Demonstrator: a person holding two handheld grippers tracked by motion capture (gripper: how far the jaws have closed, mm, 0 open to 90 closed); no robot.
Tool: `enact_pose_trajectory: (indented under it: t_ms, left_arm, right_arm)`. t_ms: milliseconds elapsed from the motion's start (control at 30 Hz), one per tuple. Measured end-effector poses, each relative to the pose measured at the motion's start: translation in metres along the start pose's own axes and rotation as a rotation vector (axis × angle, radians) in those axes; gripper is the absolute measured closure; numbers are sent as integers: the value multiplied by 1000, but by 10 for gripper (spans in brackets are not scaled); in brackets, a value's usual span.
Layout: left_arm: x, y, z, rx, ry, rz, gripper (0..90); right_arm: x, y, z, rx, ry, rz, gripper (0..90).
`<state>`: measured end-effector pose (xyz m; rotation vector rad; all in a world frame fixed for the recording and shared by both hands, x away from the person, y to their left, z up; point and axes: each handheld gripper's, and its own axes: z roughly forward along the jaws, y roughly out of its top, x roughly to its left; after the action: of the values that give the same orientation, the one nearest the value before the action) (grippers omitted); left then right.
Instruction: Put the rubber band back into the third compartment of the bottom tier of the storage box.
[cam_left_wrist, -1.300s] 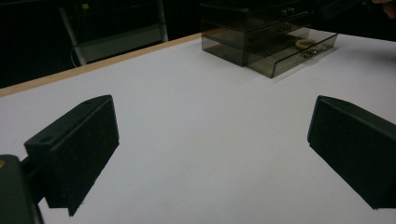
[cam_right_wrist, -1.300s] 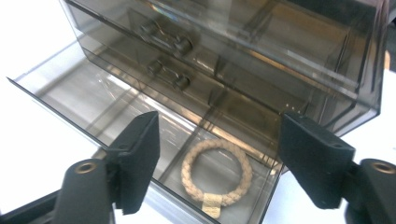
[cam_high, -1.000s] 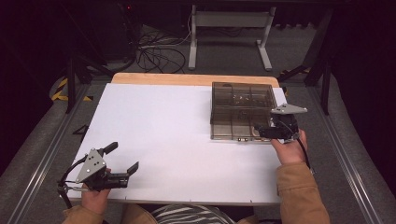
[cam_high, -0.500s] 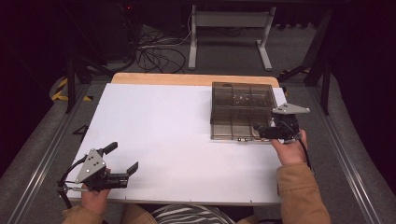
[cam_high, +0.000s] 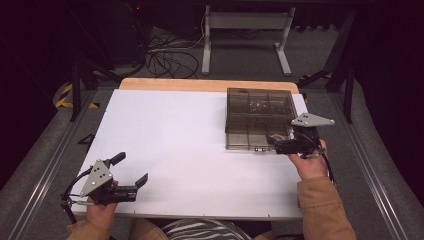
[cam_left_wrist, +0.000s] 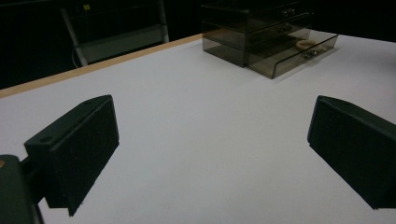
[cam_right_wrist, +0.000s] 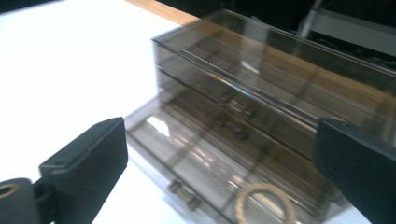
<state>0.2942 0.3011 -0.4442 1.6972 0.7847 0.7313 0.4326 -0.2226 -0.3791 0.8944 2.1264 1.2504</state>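
hovering: right gripper (cam_high: 272, 144) fingers apart | drawer box (cam_high: 257, 117) | writing: unreadable

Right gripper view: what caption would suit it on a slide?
Open right gripper facing a smoky clear drawer box, bottom drawer pulled out, a pale ring inside.

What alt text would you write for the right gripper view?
Two open black tool jaws frame a smoky clear drawer box on a white table. Its bottom drawer is pulled out, with a pale ring lying inside near the front.
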Motion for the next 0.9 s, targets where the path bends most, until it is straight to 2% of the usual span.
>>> enact_pose_trajectory:
  t_ms: [467,567,900]
  left_arm:
    - [-1,1,0,-4,6,10,27]
    - [-1,1,-1,-4,6,11,27]
    - [-3,1,-1,-3,7,22,27]
  right_arm:
    - [30,-10,-20,-111,144,-36,0]
    - [36,-15,-21,-115,161,-56,0]
    - [46,-36,-18,-124,212,-59,0]
